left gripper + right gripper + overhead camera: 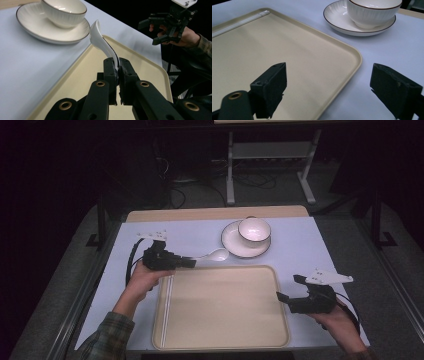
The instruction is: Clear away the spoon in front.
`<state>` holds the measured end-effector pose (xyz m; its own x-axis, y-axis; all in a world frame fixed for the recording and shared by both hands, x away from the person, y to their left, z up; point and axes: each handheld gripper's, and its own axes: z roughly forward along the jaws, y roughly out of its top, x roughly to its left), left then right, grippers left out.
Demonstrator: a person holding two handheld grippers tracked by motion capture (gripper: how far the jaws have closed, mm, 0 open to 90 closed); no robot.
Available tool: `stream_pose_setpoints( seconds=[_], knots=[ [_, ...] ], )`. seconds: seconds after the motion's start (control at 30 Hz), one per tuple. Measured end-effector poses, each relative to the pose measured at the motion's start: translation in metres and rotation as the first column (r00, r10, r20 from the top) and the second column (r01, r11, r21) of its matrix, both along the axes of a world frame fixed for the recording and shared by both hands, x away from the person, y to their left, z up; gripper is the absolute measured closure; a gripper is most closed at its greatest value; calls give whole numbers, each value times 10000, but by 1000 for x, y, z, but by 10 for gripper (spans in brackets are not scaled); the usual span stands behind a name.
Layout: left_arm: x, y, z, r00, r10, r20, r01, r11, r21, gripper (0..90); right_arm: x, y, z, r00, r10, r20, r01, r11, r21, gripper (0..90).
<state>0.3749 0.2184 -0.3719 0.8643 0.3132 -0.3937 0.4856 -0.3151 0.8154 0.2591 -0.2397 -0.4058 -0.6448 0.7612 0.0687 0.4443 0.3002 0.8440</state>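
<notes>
My left gripper (192,262) is shut on the handle of a white ceramic spoon (215,255), holding it just above the far left corner of the beige tray (220,340). In the left gripper view the spoon (103,42) rises from between the closed jaws of that gripper (118,67), bowl end toward the saucer. A white bowl (254,229) with a dark rim sits on a white saucer (231,241) behind the tray. My right gripper (291,288) hangs open over the tray's right edge; in its own view this gripper (337,82) has wide-apart jaws with nothing between them.
The tray rests on a pale blue table cover (300,245); a strip of bare wood (215,213) runs along the table's far edge. Beyond it are a dark floor and a white metal frame (270,160).
</notes>
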Motion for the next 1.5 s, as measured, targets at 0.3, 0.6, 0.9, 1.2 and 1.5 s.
stream_pose_setpoints(
  seconds=[0.3, 0.6, 0.9, 1.2, 1.5],
  knots=[
    [-7, 18, -30, 9973, 319, -661, -293, 9988, 394, 855, -7, -6, -5, 9998, -141, -108, 141, 9999, -21, 132],
    [2, 29, -51, 9917, 415, -1217, -355, 9981, 512, 854, -6, -5, -7, 9999, -69, -132, 67, 9999, -104, 132],
    [9, 26, -61, 9904, 535, -1272, -433, 9957, 813, 847, -6, -5, -7, 9999, -72, -102, 71, 9999, -148, 133],
    [15, 29, -67, 9868, 1515, -572, -1408, 9771, 1598, 755, -6, -5, -7, 9999, -72, -109, 71, 9998, -173, 133],
    [18, 21, -72, 9775, 2101, 167, -2084, 9510, 2282, 655, -6, -4, -7, 9999, -23, -114, 20, 9997, -239, 133]
  ],
)
